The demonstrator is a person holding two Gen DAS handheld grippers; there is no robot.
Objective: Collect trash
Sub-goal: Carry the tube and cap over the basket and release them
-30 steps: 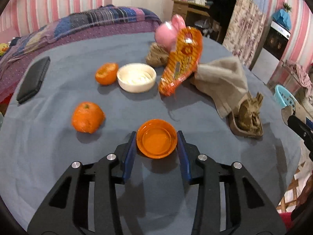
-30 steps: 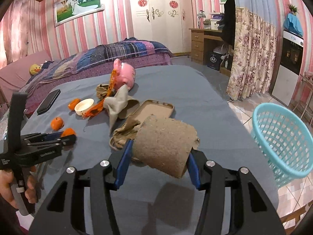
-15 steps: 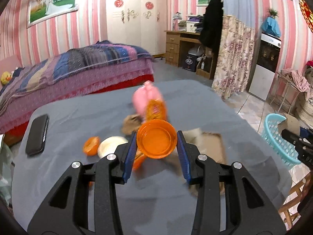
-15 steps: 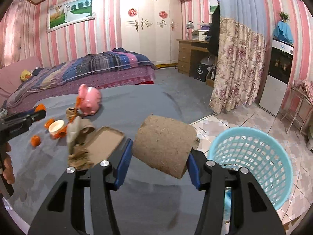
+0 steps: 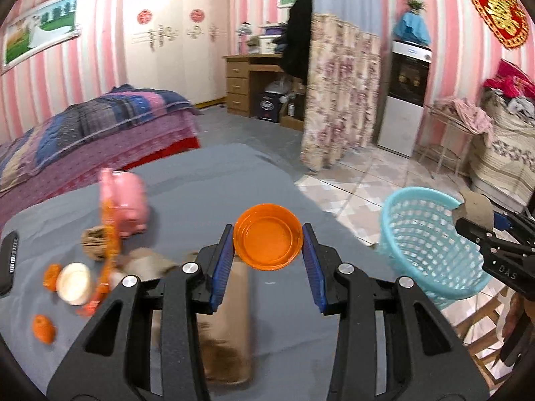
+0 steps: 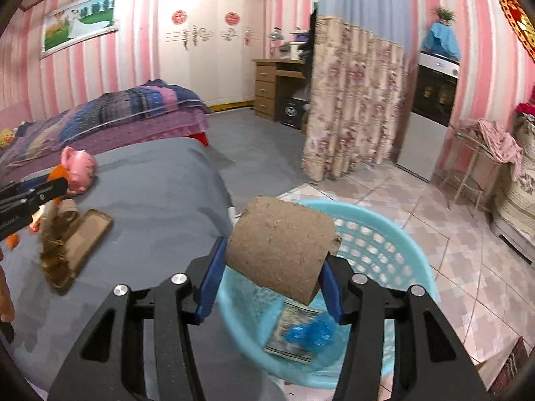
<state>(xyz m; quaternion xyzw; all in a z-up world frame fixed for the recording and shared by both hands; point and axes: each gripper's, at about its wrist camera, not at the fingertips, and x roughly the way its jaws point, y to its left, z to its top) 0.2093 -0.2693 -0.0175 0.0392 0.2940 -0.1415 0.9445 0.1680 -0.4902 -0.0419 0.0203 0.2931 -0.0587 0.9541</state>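
Cardboard tube (image 6: 282, 250), light and crushable, sits clenched across its sides in our right gripper (image 6: 272, 279) above the blue basket (image 6: 414, 254); our left gripper (image 5: 267, 262) pinches the stiff, slick orange lid (image 5: 267, 240) by its rim over the table (image 5: 207, 183)

The room was evenly and rather dimly lit, with soft, faint shadows and a pink cast. Both fisheye views bowed the striped walls (image 6: 140, 33) toward dark vignetted corners. Motion blur smeared the lower left of the left view (the cardboard (image 5: 227, 327) worst), while the grippers' fingers (image 5: 220, 267) stayed sharp.
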